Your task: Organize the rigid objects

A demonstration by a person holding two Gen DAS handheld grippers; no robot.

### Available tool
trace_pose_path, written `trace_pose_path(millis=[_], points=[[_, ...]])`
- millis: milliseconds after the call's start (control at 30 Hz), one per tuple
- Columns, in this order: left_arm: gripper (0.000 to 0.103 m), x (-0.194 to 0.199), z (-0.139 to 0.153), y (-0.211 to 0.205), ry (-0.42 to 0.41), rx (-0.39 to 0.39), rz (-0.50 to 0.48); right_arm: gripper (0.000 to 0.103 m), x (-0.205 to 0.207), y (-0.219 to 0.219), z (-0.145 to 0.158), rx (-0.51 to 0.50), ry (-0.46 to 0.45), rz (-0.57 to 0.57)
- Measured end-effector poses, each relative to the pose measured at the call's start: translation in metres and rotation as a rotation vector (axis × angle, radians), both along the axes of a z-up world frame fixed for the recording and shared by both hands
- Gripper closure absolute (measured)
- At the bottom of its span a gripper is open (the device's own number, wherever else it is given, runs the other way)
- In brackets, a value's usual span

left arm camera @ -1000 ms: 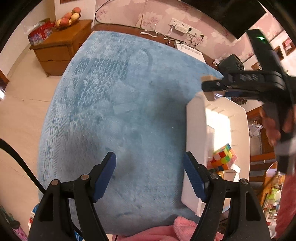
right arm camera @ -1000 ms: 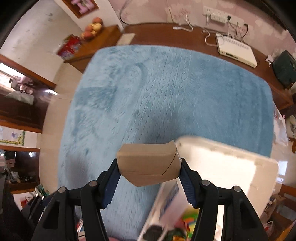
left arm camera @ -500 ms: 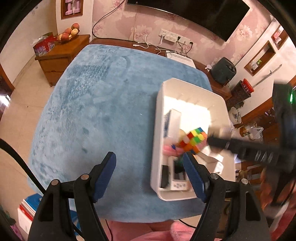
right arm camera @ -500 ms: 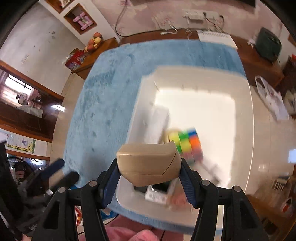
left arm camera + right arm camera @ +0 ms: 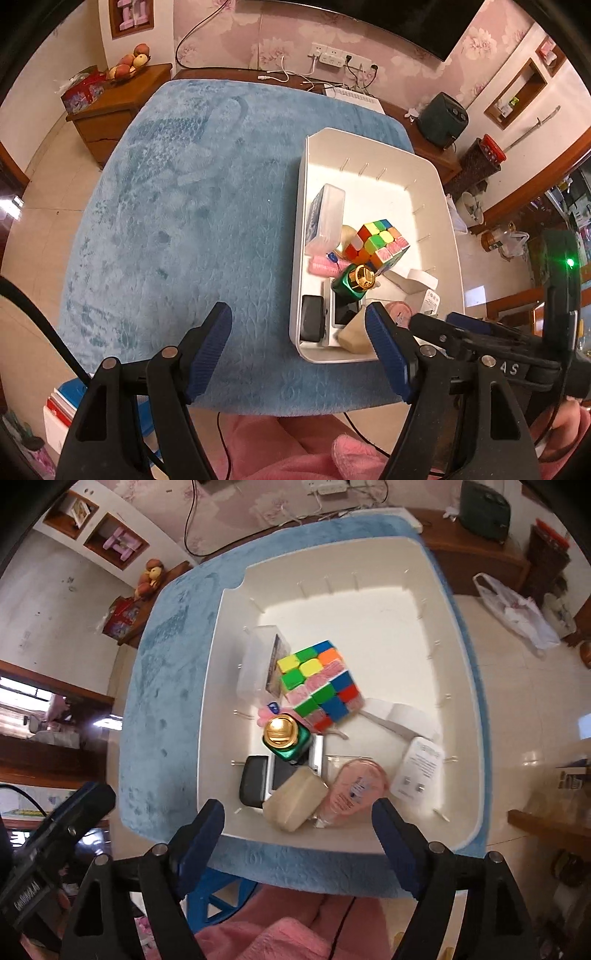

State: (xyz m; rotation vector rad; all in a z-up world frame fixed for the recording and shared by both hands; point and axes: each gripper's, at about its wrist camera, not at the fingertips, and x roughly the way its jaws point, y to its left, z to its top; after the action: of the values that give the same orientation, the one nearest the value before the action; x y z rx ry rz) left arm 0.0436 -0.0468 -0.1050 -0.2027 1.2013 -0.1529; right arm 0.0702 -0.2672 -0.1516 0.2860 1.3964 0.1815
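A white bin (image 5: pixel 301 221) (image 5: pixel 458 664) stands on the blue plush cloth (image 5: pixel 184 221). In it lie a colour cube (image 5: pixel 376 243) (image 5: pixel 317 679), a green bottle with a gold cap (image 5: pixel 354 280) (image 5: pixel 284 738), a clear box (image 5: pixel 325 214), a black case (image 5: pixel 253 782) and a pink pack (image 5: pixel 356 786). A beige block (image 5: pixel 295 803) (image 5: pixel 352 334) rests free against the bin's near wall. Above it, my right gripper (image 5: pixel 299 808) has its jaws opening, with nothing pressed between the pads. My left gripper (image 5: pixel 297 314) hangs open and empty over the cloth at the bin's near left corner.
The cloth's near edge (image 5: pixel 295 867) drops off just below the bin. A wooden cabinet with fruit (image 5: pixel 118 96) stands at the far left. Cables, a power strip (image 5: pixel 332 59) and a white device (image 5: pixel 354 98) sit beyond the cloth. A pink sleeve (image 5: pixel 295 450) fills the bottom edge.
My right gripper carried the beige block from over the cloth to over the bin, then let it go; the block now lies inside. The left gripper shifted, bringing the bin into fuller view.
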Motion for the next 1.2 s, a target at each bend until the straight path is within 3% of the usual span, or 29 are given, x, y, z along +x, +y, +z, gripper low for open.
trace_pose_path(millis=[167, 333, 433, 500, 600, 900, 1200], points=[[0.016, -0.003, 0.019, 0.006, -0.011, 0.009, 0.02, 0.018, -0.019, -0.003, 0.026, -0.007, -0.028, -0.045], [0.007, -0.009, 0.048, 0.012, -0.101, 0.051, 0.037, 0.017, -0.034, 0.006, 0.061, -0.056, -0.111, -0.043], [0.003, -0.014, 0.063, 0.014, -0.164, 0.054, 0.034, 0.012, -0.042, 0.015, 0.085, -0.096, -0.196, -0.03], [0.002, -0.016, 0.068, 0.015, -0.19, 0.064, 0.036, 0.0, -0.047, 0.019, 0.096, -0.118, -0.24, -0.024], [0.002, -0.025, 0.071, 0.016, -0.219, 0.074, 0.042, 0.0, -0.059, 0.027, 0.11, -0.171, -0.308, -0.034], [0.002, -0.042, 0.076, 0.02, -0.269, 0.077, 0.059, 0.0, -0.076, 0.023, 0.108, -0.225, -0.308, -0.089], [0.002, -0.053, 0.089, 0.006, -0.364, 0.181, 0.041, 0.0, -0.086, 0.018, 0.109, -0.247, -0.318, -0.143]])
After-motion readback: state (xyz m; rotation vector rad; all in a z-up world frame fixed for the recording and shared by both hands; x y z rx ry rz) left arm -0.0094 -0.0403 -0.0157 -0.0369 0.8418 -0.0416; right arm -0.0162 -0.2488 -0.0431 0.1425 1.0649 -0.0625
